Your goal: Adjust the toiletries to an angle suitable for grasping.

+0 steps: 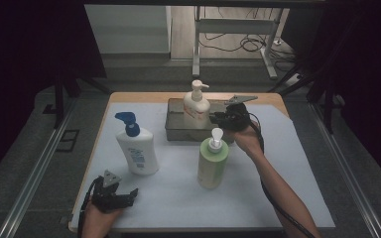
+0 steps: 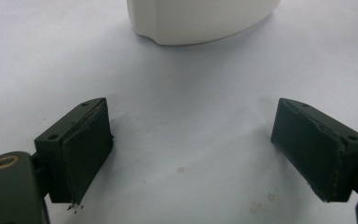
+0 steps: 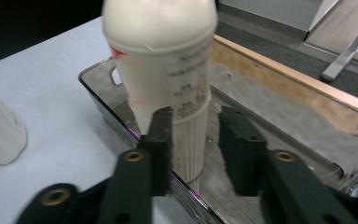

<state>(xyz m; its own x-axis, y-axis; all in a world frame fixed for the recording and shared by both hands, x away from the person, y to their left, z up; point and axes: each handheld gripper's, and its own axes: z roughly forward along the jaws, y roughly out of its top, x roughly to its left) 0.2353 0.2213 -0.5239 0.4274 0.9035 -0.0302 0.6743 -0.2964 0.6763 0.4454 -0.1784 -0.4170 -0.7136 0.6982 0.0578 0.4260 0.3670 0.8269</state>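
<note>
A cream pump bottle (image 1: 197,106) (image 3: 163,46) with red print stands upright in a shallow metal tray (image 1: 174,130) (image 3: 97,91) at the back of the table. My right gripper (image 1: 217,118) (image 3: 196,119) is just to the bottle's right, pointing at its ribbed lower part. Its jaws stand a little apart, and the bottle sits just beyond their tips with no pad pressing on it. My left gripper (image 1: 129,196) (image 2: 191,144) rests open near the front left edge, with nothing but bare mat between its pads.
A white bottle with a blue pump (image 1: 138,148) (image 2: 200,21) stands just ahead of the left gripper. A green bottle with a white pump (image 1: 212,161) stands mid-table, in front of the tray and close to the right forearm. A white mat (image 1: 278,163) covers the table.
</note>
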